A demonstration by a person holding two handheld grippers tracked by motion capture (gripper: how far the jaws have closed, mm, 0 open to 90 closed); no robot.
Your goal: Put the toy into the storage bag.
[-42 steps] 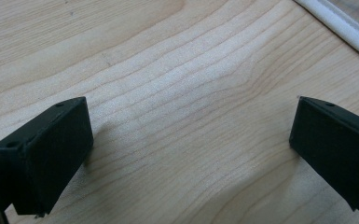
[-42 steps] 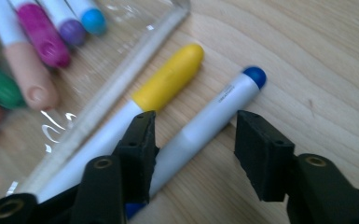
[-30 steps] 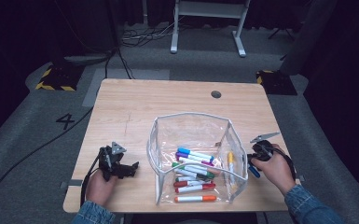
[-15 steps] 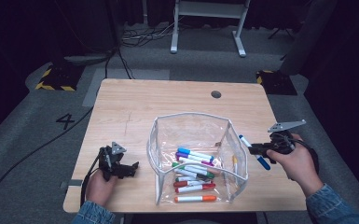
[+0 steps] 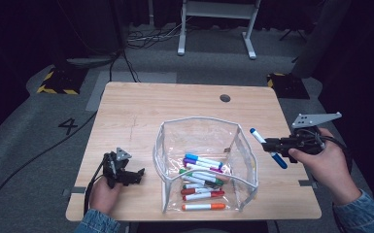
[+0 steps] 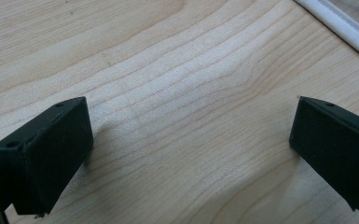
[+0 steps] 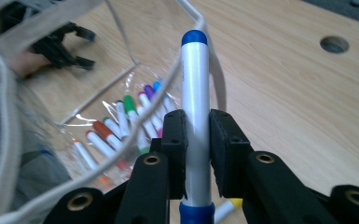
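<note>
Blue marker [image 5: 268, 148] slanted, tip toward pouch [image 5: 245, 145]

High view: fixed above my side, looking forward and down over the whole table [image 5: 141, 107], floor beyond. My forearms enter at the bottom edge.

Left gripper view: rides my left gripper [image 5: 121, 170], aimed steeply down, very close to the wood grain, a strip of the pouch's white edge [image 6: 335, 30] at top right.

Right gripper view: rides my right gripper [image 7: 196, 140], looking along the jaws across the table. It shares with the high view the clear pouch [image 7: 9, 93], the markers [image 7: 121, 121] inside and the table hole [image 7: 334, 44].
</note>
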